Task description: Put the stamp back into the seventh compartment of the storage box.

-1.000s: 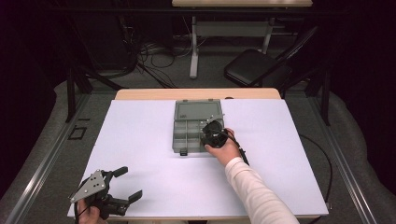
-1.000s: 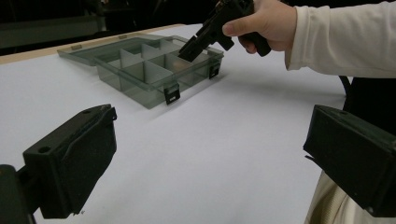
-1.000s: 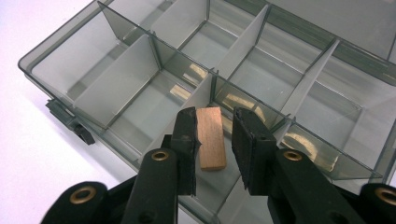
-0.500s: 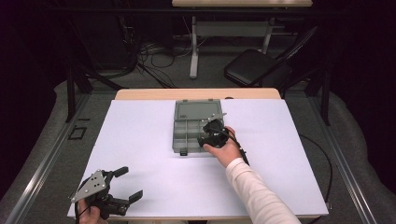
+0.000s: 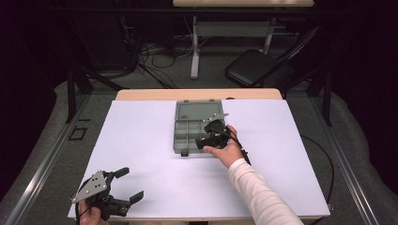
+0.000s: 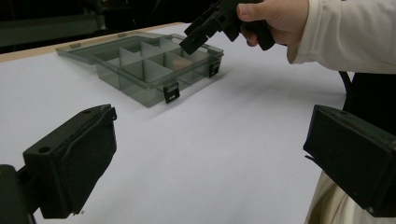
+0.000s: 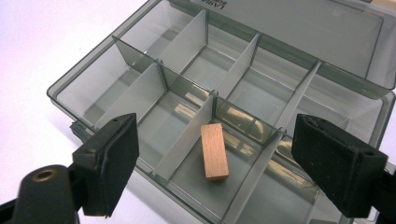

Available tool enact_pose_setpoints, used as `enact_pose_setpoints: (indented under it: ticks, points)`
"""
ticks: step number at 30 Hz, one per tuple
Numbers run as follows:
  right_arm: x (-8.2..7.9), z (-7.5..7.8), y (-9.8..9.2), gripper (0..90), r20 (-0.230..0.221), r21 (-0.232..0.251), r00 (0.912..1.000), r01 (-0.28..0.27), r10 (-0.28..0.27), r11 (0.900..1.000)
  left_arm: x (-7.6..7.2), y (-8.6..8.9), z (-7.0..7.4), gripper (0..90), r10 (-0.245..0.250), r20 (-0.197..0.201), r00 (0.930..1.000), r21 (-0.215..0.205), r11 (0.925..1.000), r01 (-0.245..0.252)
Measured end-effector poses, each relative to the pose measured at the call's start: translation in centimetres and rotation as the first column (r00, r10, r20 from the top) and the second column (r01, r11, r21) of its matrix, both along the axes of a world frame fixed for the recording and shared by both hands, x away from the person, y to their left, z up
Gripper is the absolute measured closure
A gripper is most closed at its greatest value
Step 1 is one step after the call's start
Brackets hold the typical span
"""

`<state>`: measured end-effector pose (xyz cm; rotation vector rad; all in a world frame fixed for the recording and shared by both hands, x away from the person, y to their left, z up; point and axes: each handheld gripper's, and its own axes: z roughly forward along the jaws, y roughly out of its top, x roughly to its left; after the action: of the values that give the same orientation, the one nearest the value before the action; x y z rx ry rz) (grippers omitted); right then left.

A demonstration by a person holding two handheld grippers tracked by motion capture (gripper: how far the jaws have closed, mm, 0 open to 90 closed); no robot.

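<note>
A grey see-through compartment box [image 5: 187, 129] lies with its lid [image 5: 199, 111] folded back at the far middle of the white table. A small wooden block [image 7: 215, 151] rests flat in one compartment of the box's [image 7: 140, 93] near row. My right gripper [image 5: 205, 134] hovers over that row. Its jaws have just been opening and now stand wide on either side of the block, pads clear of it, in the right gripper view [image 7: 217, 140]. My left gripper [image 5: 130, 184] sits near the table's front left corner, open and empty [image 6: 210, 163].
The white sheet [image 5: 141, 140] covers the table, with a wooden strip [image 5: 141, 93] along its far edge. A black chair [image 5: 258, 70] and floor cables [image 5: 150, 56] lie beyond the table. The right gripper's cable [image 5: 244, 154] trails along the sleeve.
The right gripper's jaws have spread apart over the box. Both hands have kept their places.
</note>
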<state>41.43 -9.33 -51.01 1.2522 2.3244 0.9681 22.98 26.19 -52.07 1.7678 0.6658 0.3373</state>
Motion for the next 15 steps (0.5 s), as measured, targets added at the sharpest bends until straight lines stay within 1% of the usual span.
enact_pose_setpoints:
  ticks: [2, 7, 15]
  points:
    - [-0.2, 0.2, -0.1, 14.4, 0.004, 0.002, 1.0, 0.001, -0.001, 1.0, 0.0, 0.0, 0.0, 2.2, 0.0, -0.001, 1.0, -0.001, 1.0, 0.0]
    - [-0.8, 1.0, -0.4, 14.3, 0.02, 0.025, 0.9997, -0.012, 0.011, 1.0, 0.0, 0.0, 0.0, 2.2, 0.0, -0.001, 1.0, 0.002, 1.0, 0.0]
    - [-2.3, 2.9, -1.2, 14.3, 0.064, 0.061, 0.9976, -0.031, 0.027, 0.998, 0.0, -0.1, 0.0, 2.2, -0.001, 0.001, 1.0, 0.001, 1.0, 0.001]
